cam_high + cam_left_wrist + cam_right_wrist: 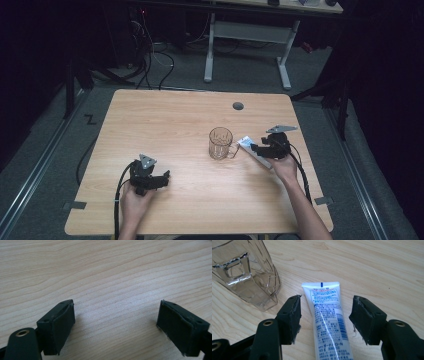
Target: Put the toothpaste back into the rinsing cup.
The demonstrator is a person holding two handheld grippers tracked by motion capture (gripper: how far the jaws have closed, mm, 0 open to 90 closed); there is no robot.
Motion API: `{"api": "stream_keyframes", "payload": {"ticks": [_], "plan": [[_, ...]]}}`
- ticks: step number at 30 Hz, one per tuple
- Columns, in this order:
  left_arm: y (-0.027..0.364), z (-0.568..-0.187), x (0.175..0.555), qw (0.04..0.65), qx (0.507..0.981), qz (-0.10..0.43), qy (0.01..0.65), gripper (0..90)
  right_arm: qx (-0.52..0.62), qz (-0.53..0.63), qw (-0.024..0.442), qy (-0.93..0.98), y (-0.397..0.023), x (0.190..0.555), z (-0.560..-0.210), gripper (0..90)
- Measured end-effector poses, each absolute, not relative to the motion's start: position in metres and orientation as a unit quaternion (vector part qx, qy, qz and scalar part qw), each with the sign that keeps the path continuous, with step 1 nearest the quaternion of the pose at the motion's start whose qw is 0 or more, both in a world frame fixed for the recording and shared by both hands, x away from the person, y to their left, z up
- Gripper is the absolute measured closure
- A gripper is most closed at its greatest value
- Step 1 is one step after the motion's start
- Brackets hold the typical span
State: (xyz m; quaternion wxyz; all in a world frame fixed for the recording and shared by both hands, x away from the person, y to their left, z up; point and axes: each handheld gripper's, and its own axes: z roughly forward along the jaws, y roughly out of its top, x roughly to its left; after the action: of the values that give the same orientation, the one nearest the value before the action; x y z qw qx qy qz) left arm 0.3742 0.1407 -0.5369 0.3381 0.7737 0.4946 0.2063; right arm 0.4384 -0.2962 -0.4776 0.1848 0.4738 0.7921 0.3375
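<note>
Two hand-held grippers in use at one wooden table (175, 115).

Right gripper (325, 315): jaws apart, pads (294, 315) clear of any surface, nothing clamped. Positioned over a white toothpaste tube (327, 315) with blue and red print. Tube flat on the table, lying between the two pads with a visible gap on each side, flat crimped end pointing away from the gripper body. In the high view, right gripper (256, 146) just right of the glass mug (220, 143), tube (248, 145) showing beyond the jaw tips, crimped end close to the mug handle but not touching it. Right hand (286, 167) wrapped around the gripper body from behind, grey three-cornered plate on top, cable trailing back along the forearm.

Glass mug: clear, faceted, upright, handle turned toward the tube. In the right gripper view, mug (249, 272) standing to the left of the tube's far end, just beside the left pad, apart from it.

Left gripper (116, 325): jaws spread wide, pads (62, 325) empty, bare wood grain between them. In the high view, left gripper (162, 179) well to the left of the mug and nearer the person's edge of the table, left hand (136, 197) gripping the body, cable looping down past the wrist.

Round grey grommet (238, 106) set in the tabletop beyond the mug, toward the far edge.
</note>
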Motion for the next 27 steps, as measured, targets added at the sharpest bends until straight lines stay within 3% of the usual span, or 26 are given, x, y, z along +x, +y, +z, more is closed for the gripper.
{"api": "stream_keyframes", "payload": {"ticks": [27], "plan": [[0.141, -0.537, 0.374, 0.338, 0.774, 0.206, 0.495, 14.8, 0.454, 0.217, 0.151, 0.851, -0.273, 0.479, -0.488, 40.5]]}}
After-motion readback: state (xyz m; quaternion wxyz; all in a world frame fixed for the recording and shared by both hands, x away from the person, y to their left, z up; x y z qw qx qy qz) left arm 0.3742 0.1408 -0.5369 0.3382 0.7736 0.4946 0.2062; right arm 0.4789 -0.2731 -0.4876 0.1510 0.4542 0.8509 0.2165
